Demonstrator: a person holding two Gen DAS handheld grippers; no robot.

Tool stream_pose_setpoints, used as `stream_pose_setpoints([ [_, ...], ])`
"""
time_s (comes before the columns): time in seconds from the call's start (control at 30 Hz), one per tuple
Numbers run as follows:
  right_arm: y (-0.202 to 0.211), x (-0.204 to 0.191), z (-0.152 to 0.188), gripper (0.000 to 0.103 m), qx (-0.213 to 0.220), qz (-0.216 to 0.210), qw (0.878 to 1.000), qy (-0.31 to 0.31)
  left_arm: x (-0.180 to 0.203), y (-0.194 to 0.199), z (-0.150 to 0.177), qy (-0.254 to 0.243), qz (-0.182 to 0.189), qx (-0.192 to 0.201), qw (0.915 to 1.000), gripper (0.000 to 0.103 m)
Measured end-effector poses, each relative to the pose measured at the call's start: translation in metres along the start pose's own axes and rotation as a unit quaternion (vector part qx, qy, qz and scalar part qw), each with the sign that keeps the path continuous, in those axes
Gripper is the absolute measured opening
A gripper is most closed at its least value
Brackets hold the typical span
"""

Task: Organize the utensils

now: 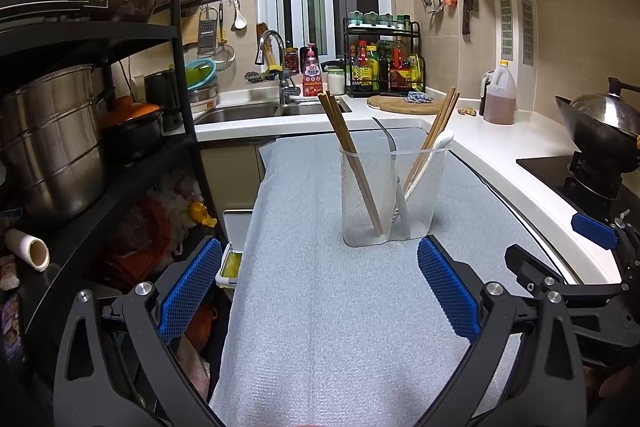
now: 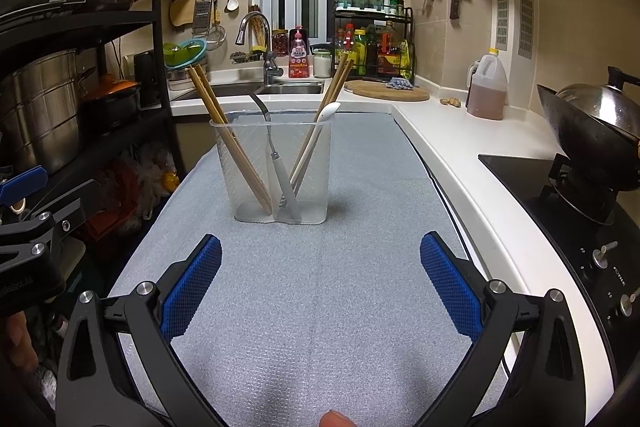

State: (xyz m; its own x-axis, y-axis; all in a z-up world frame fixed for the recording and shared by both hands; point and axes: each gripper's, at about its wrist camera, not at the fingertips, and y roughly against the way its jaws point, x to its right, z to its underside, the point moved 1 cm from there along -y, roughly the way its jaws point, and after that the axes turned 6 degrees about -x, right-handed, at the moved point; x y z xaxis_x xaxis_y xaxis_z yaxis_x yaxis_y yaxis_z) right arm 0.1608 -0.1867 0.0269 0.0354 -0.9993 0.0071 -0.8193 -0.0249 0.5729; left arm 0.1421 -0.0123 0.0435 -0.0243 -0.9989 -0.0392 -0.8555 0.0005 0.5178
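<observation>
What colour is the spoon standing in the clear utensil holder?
White. The spoon shows best in the right wrist view, leaning in the holder beside chopsticks.

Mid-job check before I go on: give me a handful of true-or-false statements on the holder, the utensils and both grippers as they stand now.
1. Both grippers are open and hold nothing. True: the left gripper and the right gripper are spread over bare mat.
2. The clear holder lies on its side. False: it stands upright on the mat.
3. The white spoon is inside the holder. True.
4. All the chopsticks lean the same way. False: the left chopsticks lean left, the right chopsticks lean right.
5. The metal utensil lies on the mat. False: it stands in the holder.
</observation>
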Motion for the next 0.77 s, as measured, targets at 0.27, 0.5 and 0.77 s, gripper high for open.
stream_pose_setpoints([
  [0.27,-0.0003,0.0023,0.0005,0.098,-0.002,-0.001,1.0,-0.001,-0.0007,-0.0031,0.0028,0.01,0.001,-0.003,0.9999,0.095],
  [0.5,-0.0008,0.0029,0.0009,0.098,-0.003,-0.003,1.0,-0.004,0.0028,0.0,0.0025,0.003,0.005,0.003,1.0,0.095],
  [0.77,-0.0018,0.0052,0.002,0.098,-0.003,-0.006,1.0,-0.007,0.0032,-0.0012,0.0015,0.002,0.011,-0.005,0.9999,0.095],
])
